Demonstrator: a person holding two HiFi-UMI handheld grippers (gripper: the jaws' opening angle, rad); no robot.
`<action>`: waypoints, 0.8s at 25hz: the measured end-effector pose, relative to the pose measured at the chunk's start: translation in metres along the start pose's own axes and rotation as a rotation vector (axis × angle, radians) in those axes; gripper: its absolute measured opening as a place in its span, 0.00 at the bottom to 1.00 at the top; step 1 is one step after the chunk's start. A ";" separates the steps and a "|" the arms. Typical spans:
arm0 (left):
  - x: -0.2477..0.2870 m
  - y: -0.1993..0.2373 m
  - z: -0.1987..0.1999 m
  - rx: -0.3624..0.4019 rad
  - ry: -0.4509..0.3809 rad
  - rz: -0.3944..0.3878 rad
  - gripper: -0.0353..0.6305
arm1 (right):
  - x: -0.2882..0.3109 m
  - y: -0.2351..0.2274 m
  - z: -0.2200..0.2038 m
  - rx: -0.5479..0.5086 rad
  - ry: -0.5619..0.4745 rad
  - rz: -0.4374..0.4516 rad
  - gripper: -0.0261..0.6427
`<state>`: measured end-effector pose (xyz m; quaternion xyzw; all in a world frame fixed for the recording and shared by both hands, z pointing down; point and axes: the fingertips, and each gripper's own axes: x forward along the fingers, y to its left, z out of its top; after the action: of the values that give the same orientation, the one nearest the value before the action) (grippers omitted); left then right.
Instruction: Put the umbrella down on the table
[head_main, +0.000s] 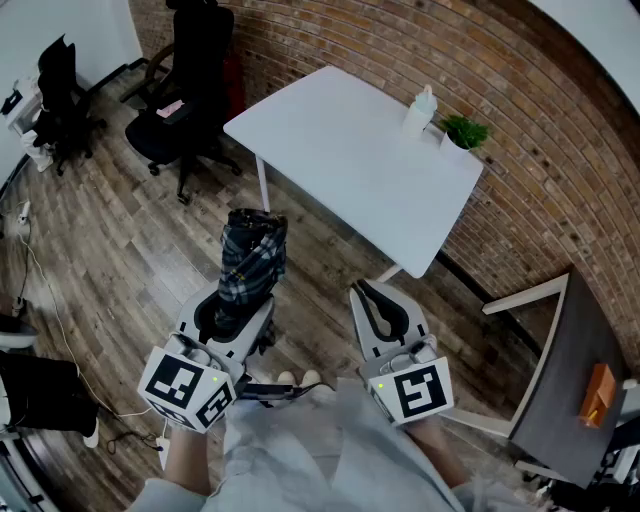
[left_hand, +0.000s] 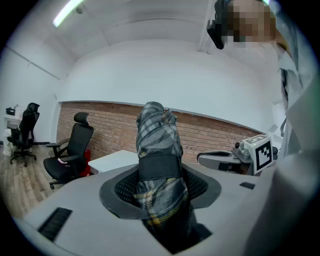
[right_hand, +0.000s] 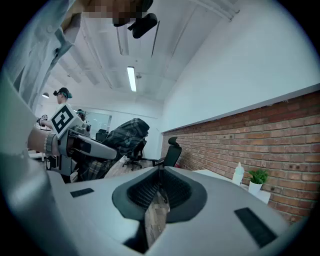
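Surface (head_main: 350, 170): white and far from us. It's mostly bare, with a bottle (head_main: 421, 108) and a small plant (head_main: 462, 132) at the far right corner. There's plenty of room on its left half.

Umbrella (head_main: 252, 260): folded, plaid, held in the air over the wood floor. It sits near-left of the surface's near edge and isn't over it yet.
- Handling: we judge it light, with a stiff shaft under soft, loose fabric. The cloth can squash and slide under the pads while the core stays rigid. It doesn't look fragile.
- Where to hold: we think the strapped waist is best, since the folds are bundled tight there. That's where we have it now.
- Orientation: the long axis runs roughly along the left jaws, away from us toward the surface. The free end points far and tips up a little. We can't tell whether that end is the handle or the tip.
- Set-down: it's a rounded bundle, so we expect it may roll once laid flat.

Left gripper (head_main: 235, 305): clamped on the umbrella, jaws wide around the bundle, pads at the strap (left_hand: 159, 167).

Right gripper (head_main: 372, 298): empty, jaws together. It's just right of the left one and clear of the umbrella.
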<state>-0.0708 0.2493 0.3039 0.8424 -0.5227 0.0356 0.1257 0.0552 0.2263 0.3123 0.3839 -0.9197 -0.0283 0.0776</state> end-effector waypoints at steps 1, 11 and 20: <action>0.000 0.000 0.000 0.004 0.002 0.002 0.39 | 0.001 -0.002 0.006 0.004 -0.017 -0.005 0.12; 0.001 0.002 -0.001 0.019 0.006 0.005 0.39 | 0.002 -0.003 0.007 -0.005 0.005 -0.009 0.12; -0.005 0.007 -0.002 0.022 0.010 0.002 0.39 | 0.002 0.002 0.007 0.015 0.005 -0.014 0.12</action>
<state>-0.0789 0.2512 0.3062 0.8429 -0.5226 0.0456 0.1193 0.0509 0.2262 0.3061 0.3910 -0.9169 -0.0211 0.0770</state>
